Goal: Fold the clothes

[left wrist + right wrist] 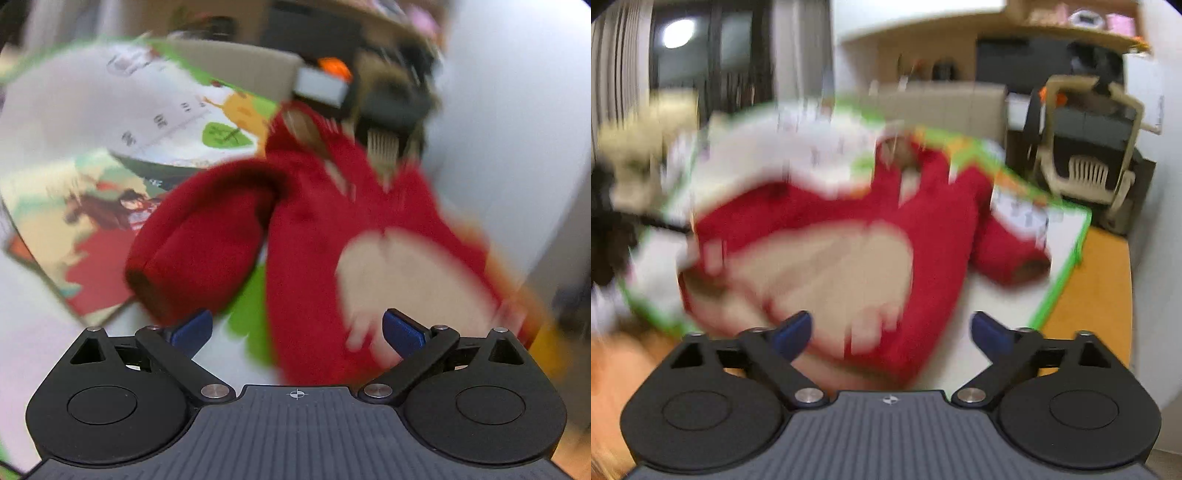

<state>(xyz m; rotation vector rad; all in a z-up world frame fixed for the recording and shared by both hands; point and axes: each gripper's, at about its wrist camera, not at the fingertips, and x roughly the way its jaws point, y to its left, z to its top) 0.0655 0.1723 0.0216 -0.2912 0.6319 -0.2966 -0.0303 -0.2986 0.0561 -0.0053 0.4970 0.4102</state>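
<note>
A red fleece top (325, 221) with a beige belly patch lies on a white play mat (74, 110) with green edging. One sleeve (199, 236) is bent out to the left in the left wrist view. My left gripper (297, 330) hovers open above the hem, blue fingertips (194, 330) apart with nothing between them. In the right wrist view the same red top (931, 206) spreads across the play mat (1067, 251), its other sleeve (1012, 254) pointing right. My right gripper (890, 332) is open over the beige patch (827, 266). Both views are motion-blurred.
A picture book (92, 236) lies on the mat left of the sleeve. A beige plastic chair-like frame (1093, 147) stands at the back right, beside dark furniture. Orange-brown floor (1097, 288) borders the mat on the right. A dark and cream fuzzy shape (617, 206) sits at the mat's left edge.
</note>
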